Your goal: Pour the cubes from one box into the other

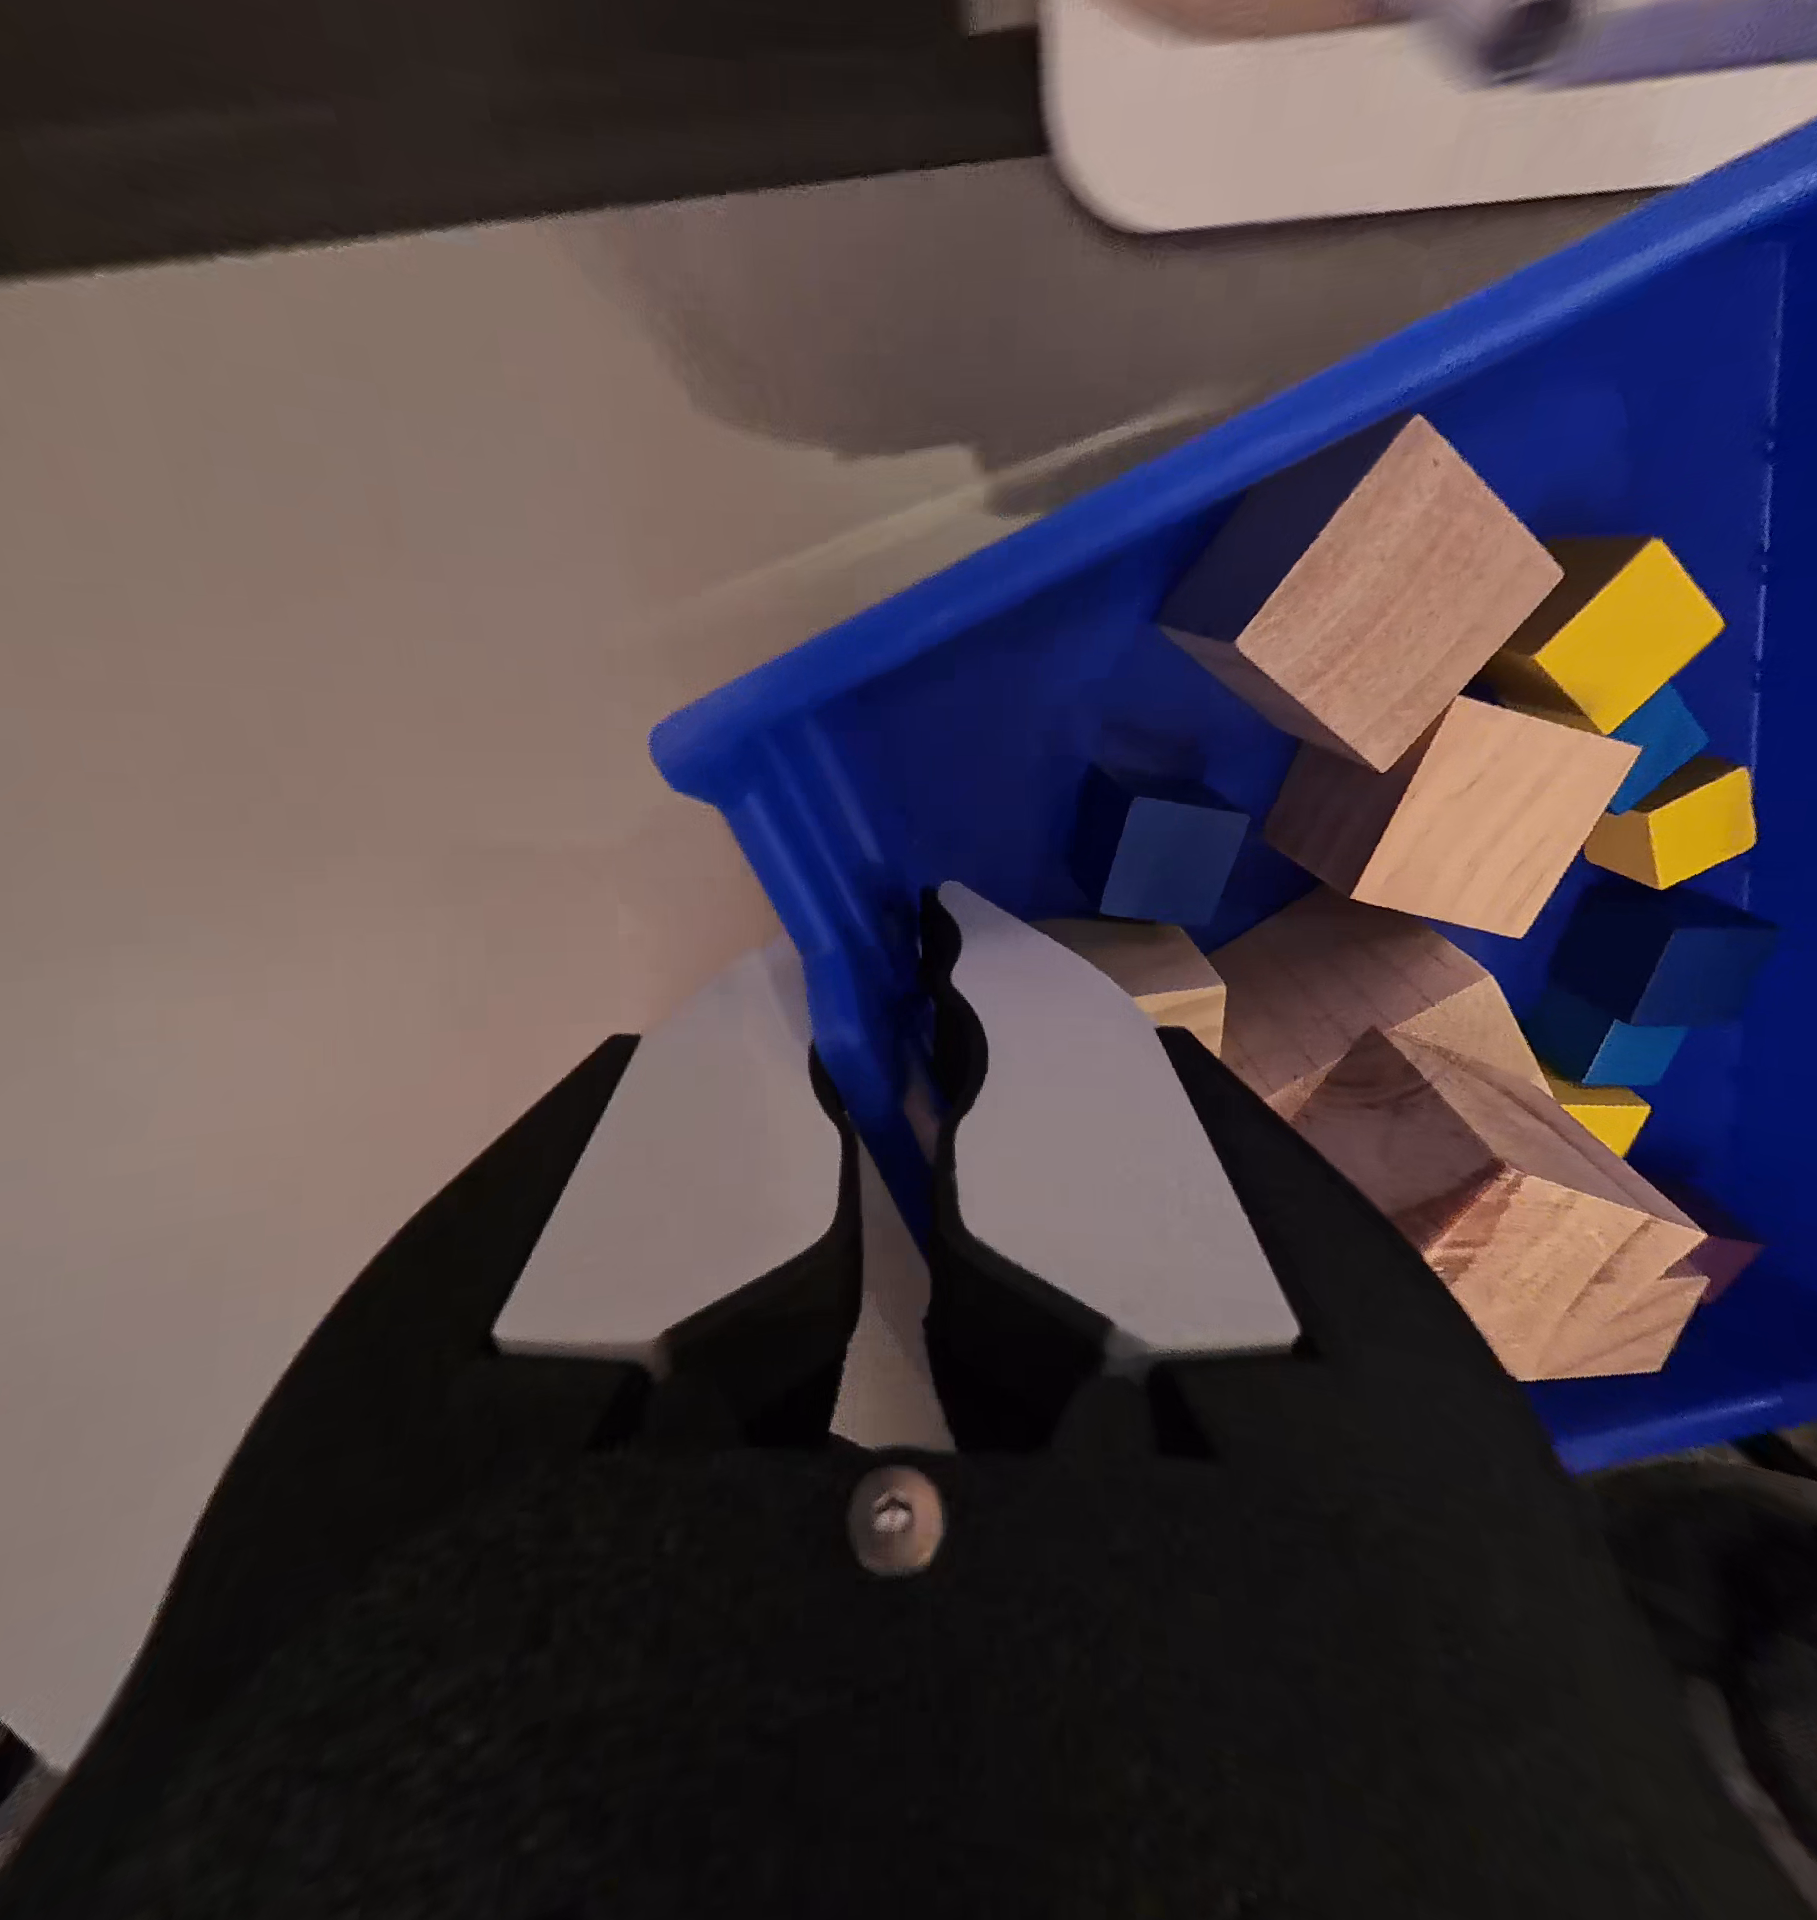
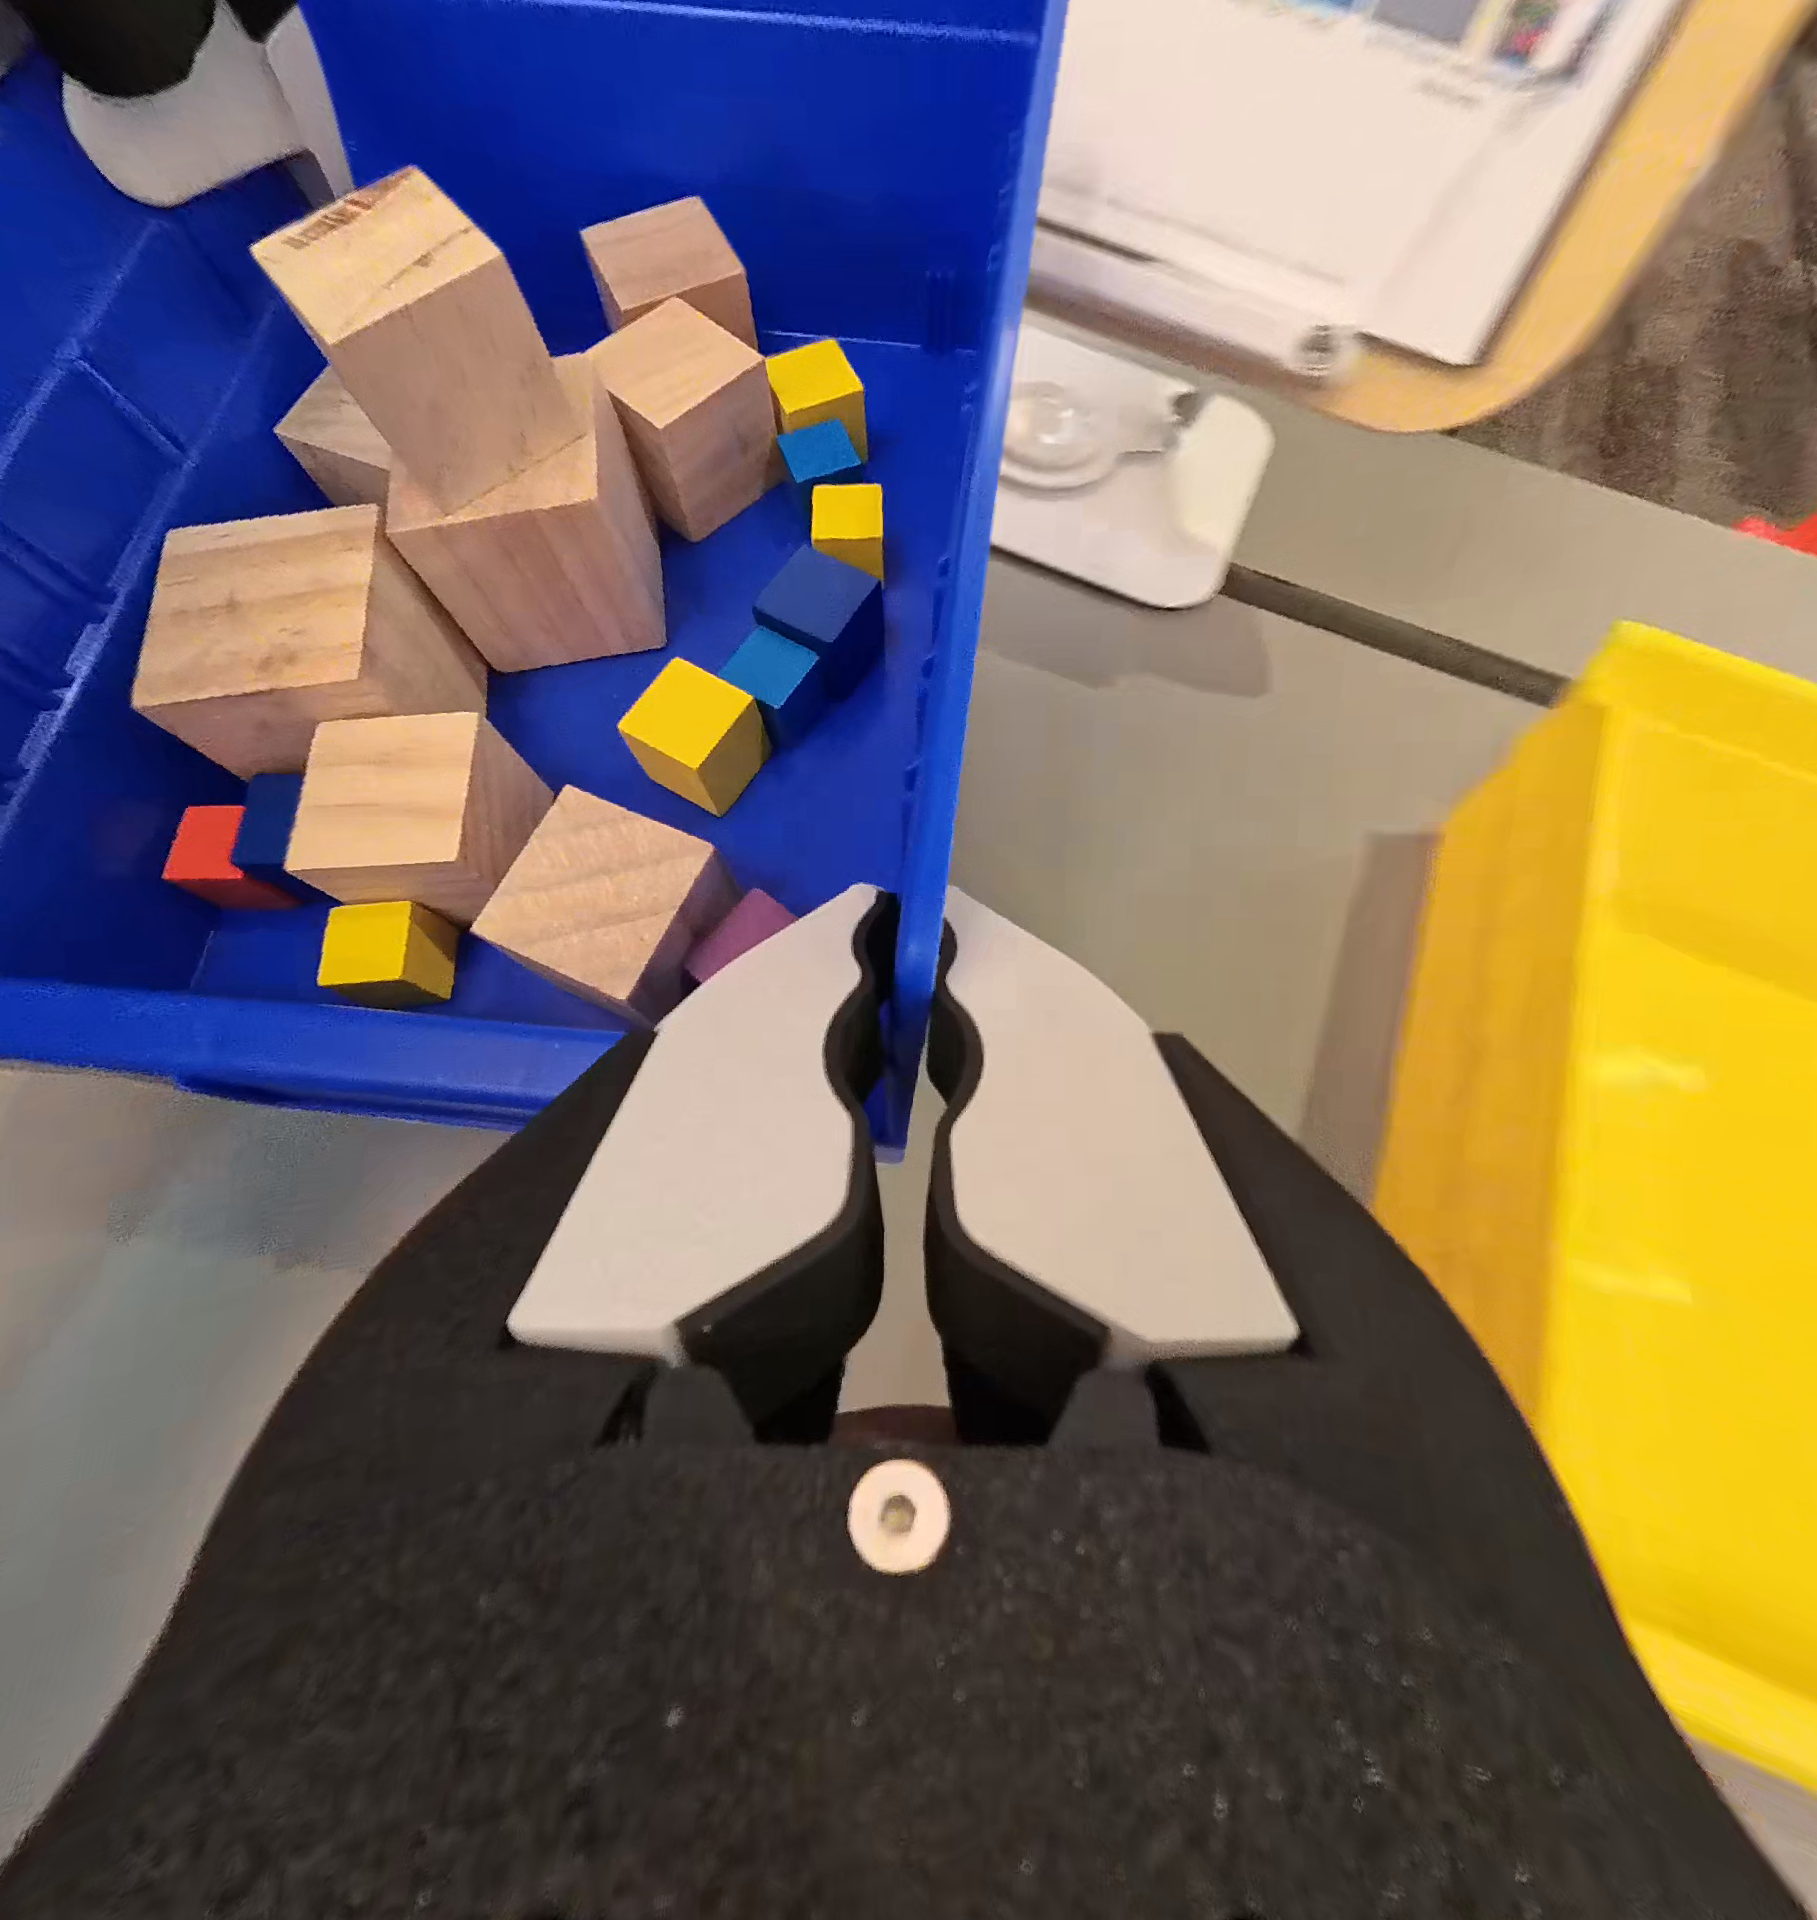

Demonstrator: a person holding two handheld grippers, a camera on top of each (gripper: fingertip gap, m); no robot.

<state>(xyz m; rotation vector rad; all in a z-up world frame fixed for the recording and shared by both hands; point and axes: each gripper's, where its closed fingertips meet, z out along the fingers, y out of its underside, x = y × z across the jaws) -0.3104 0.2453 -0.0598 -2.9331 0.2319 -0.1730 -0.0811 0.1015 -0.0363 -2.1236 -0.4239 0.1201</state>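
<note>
Grey table, yellow box cropped.

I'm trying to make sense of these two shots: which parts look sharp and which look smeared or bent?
Left wrist view: the wooden cubes are fairly crisp, but the white object at the top is streaked with motion blur. Right wrist view: the cubes in the blue box are sharp, while the yellow box and the papers are soft, and the wide lens splays the cubes outward.
</note>
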